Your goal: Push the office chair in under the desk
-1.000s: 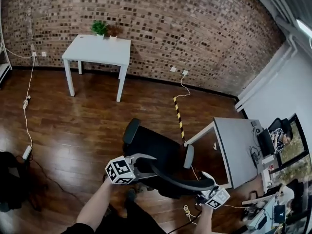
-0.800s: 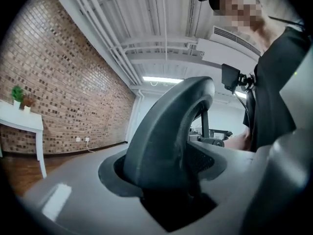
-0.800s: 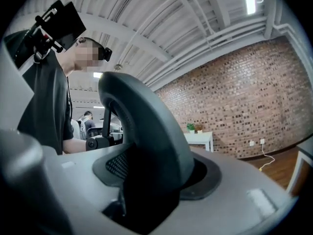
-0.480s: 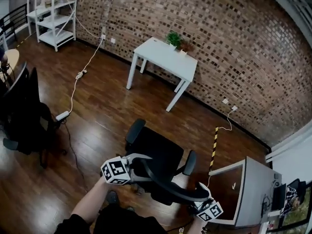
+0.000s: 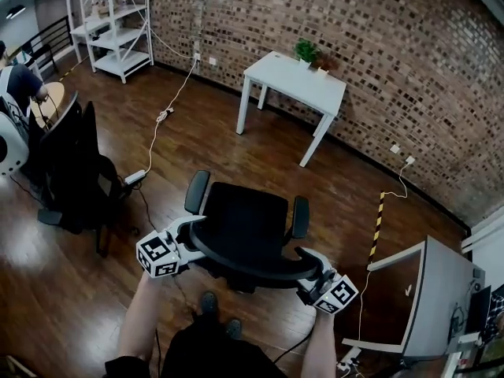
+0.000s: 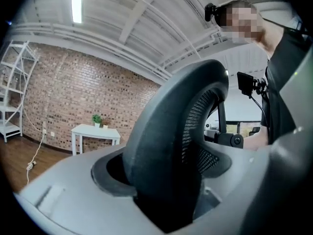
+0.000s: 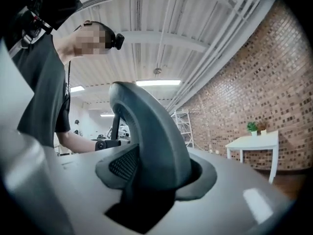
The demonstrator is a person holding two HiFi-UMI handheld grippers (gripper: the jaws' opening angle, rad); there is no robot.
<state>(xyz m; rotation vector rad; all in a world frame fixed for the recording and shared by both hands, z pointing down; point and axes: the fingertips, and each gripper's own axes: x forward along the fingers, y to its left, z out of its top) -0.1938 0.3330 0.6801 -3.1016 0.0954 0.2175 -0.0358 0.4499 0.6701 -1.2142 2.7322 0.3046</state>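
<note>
The black office chair [image 5: 240, 215] stands right in front of me, seat toward the brick wall, its curved backrest rim [image 5: 244, 268] nearest me. My left gripper [image 5: 191, 228] clasps the rim's left end and my right gripper [image 5: 305, 258] its right end. In the left gripper view the mesh backrest [image 6: 166, 146] fills the gap of the left gripper [image 6: 166, 199], whose jaws have just been opening. In the right gripper view the rim [image 7: 151, 141] sits between the jaws of the right gripper [image 7: 146, 195], which have just been closing. A white desk [image 5: 295, 77] stands ahead by the wall.
A grey desk [image 5: 441, 290] stands at the lower right. A second black chair [image 5: 75, 172] and a seated person [image 5: 16, 85] are at the left, with a white shelf [image 5: 114, 22] behind. A cable with a power strip [image 5: 135, 177] and a yellow-black strip [image 5: 376, 227] lie on the wood floor.
My view has swung left, so the grey desk slid to the lower right and the white desk to the upper right. The chair turned with both grippers, which now sit wider apart on the rim.
</note>
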